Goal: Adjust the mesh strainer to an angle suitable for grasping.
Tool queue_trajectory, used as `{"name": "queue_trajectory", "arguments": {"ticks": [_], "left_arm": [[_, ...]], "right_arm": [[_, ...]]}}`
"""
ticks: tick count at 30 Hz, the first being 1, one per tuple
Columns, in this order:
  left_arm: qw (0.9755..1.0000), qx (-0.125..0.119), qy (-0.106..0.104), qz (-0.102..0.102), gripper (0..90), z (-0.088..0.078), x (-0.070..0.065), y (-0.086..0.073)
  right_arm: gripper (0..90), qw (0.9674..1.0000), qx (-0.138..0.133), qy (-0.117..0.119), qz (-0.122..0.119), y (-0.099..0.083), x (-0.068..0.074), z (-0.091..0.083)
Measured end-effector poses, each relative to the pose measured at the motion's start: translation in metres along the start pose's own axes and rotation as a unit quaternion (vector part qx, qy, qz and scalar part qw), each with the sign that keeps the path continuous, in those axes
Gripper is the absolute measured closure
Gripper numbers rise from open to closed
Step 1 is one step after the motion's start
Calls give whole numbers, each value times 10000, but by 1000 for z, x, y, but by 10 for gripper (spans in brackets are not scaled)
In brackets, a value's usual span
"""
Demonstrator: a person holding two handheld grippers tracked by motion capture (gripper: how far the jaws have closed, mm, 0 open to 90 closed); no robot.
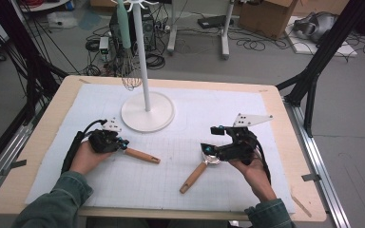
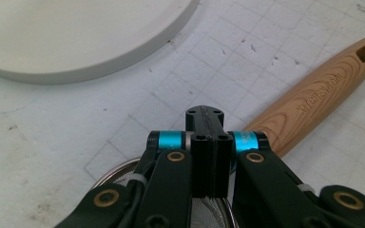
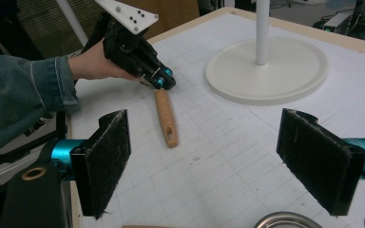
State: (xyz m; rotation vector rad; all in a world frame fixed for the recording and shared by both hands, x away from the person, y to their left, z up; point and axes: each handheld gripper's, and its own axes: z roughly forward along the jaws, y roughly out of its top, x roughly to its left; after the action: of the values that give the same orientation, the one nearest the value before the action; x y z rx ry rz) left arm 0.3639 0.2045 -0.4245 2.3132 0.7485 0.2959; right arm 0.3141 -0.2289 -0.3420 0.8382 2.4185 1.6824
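Leftmost: left gripper point(image 1: 121, 143), jaws pressed together over the metal end of a strainer point(image 1: 142, 156); whether they pinch its rim I cannot tell. Strainer flat on the mat point(image 1: 123, 190). Centre: stand point(image 1: 147, 111) with a whisk point(image 1: 131, 76) hung. Right: second strainer point(image 1: 197, 173) flat, right gripper point(image 1: 208, 151) spread above its bowl. Judged: one hung, two left.

One bit of lettering here: the wooden handle point(image 2: 313, 102) of the strainer carries an engraved brand along its length, looks like "KITCHEN…", rest too faint to read. Nothing else is legible.
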Motion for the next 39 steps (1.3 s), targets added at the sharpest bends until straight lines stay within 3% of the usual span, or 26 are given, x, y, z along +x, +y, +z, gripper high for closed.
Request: {"name": "queue_trajectory", "arguments": {"ticks": [13, 26, 39], "left_arm": [[10000, 19, -68, -55, 895, -4, -5, -3], [9999, 136, 1, -60, 897, -7, -11, -3], [9999, 117, -69, -10, 896, -7, -8, -2]], "right_arm": [[176, 10000, 19, 21, -28, 1, -1, 2], [177, 10000, -10, 29, -30, 1, -2, 1], [176, 10000, -19, 31, -16, 1, -3, 2]]}}
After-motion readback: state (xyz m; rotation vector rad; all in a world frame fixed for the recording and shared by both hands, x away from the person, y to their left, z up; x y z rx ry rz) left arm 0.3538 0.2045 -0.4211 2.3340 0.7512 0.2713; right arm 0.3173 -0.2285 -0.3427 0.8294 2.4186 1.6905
